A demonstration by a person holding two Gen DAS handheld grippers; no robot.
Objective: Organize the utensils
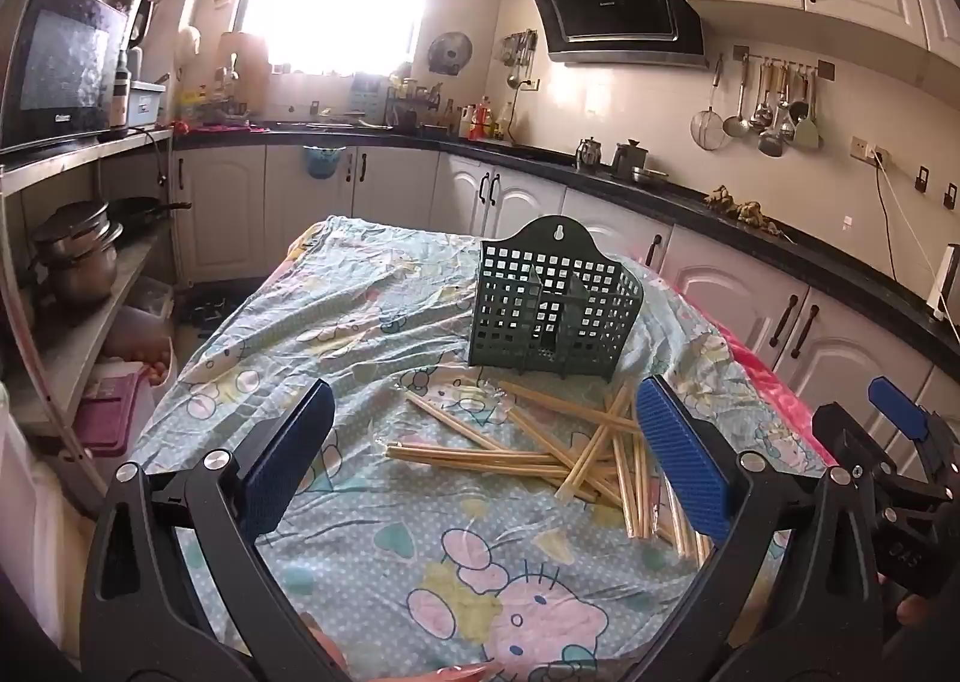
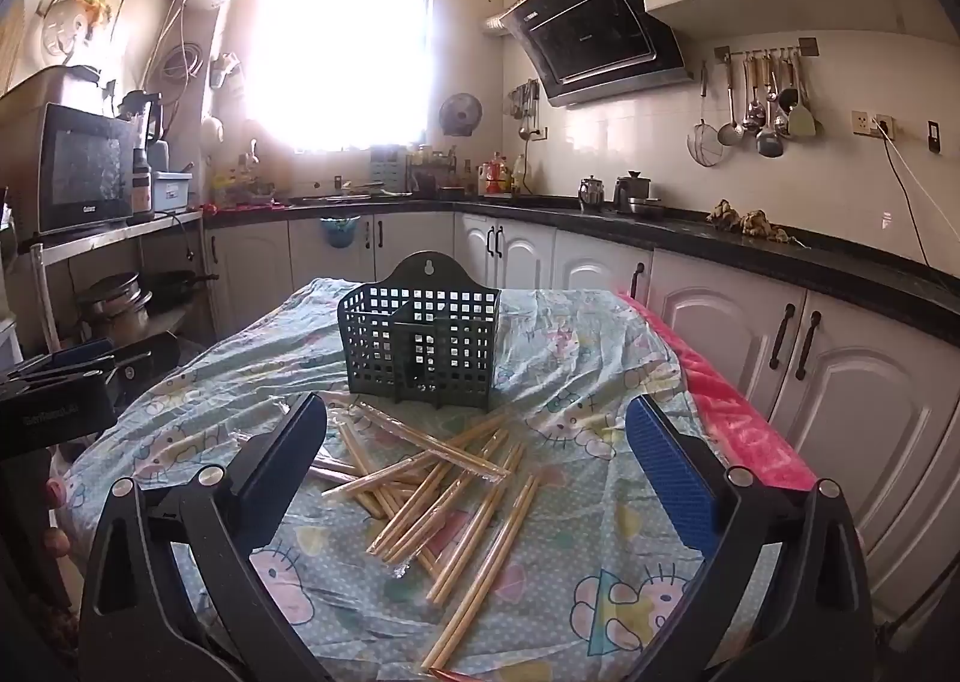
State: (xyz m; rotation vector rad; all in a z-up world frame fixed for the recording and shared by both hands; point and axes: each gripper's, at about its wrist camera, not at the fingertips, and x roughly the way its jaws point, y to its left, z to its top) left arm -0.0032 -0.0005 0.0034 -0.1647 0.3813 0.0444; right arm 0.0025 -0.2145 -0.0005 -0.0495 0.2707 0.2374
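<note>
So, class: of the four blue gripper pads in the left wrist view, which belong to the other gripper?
The small blue pad at the far right edge; it sits beyond the left gripper frame.

Wrapped bamboo chopsticks (image 2: 432, 496) lie scattered in a crisscross pile just in front of the upright, empty green holder basket (image 2: 420, 340).

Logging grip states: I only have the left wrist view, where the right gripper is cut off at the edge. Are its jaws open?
Observer: Yes, the right gripper stands wide open, with nothing between its blue pads.
Operator: What lies ahead of it?
Observer: The pile of pale wooden chopsticks, centred between its fingers, not gripped.
Operator: And the dark green plastic lattice basket?
Observer: It stands upright just beyond the pile, straight ahead of that gripper.
</note>
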